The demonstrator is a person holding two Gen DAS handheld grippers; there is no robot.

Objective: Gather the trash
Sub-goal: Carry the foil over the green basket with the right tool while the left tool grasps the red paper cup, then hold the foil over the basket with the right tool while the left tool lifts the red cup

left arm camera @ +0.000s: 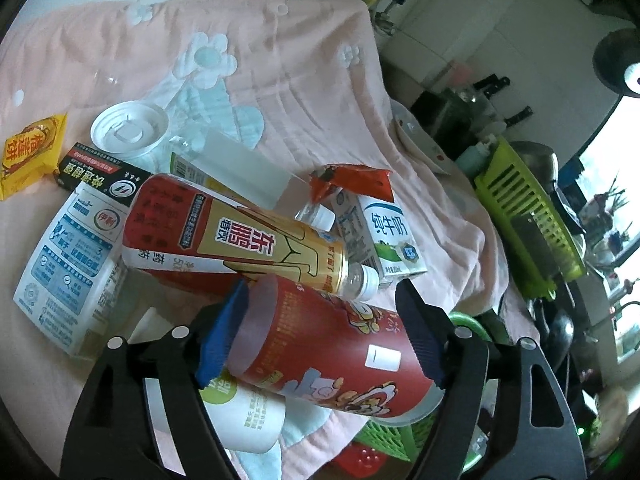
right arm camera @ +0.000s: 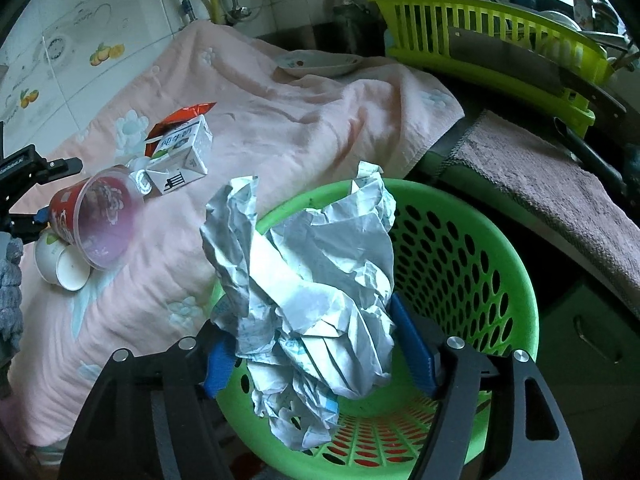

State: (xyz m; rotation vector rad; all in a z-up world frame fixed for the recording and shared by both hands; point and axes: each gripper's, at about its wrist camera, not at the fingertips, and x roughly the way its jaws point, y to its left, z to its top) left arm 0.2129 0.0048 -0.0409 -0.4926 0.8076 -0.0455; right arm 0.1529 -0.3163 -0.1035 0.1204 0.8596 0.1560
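My left gripper (left arm camera: 320, 296) stands open around a red printed cup (left arm camera: 332, 344) that lies on its side on the trash pile, one blue pad by its rim and the other by its wall. From the right wrist view the same cup (right arm camera: 92, 220) rests on white paper cups (right arm camera: 60, 264). My right gripper (right arm camera: 308, 320) is shut on a crumpled white paper (right arm camera: 320, 272), held over the green perforated basket (right arm camera: 460, 248). On the pink cloth (left arm camera: 280, 80) lie a red-and-gold bottle (left arm camera: 224, 232), a milk carton (left arm camera: 384, 240) and a blue-and-white pack (left arm camera: 68, 264).
A yellow snack packet (left arm camera: 30, 156), a black box (left arm camera: 100, 172), a white lid (left arm camera: 128, 128) and a red wrapper (left arm camera: 352, 180) lie on the cloth. A lime dish rack (right arm camera: 500, 36) and a pink towel (right arm camera: 540, 184) sit right of the basket. A plate (right arm camera: 320, 64) is at the back.
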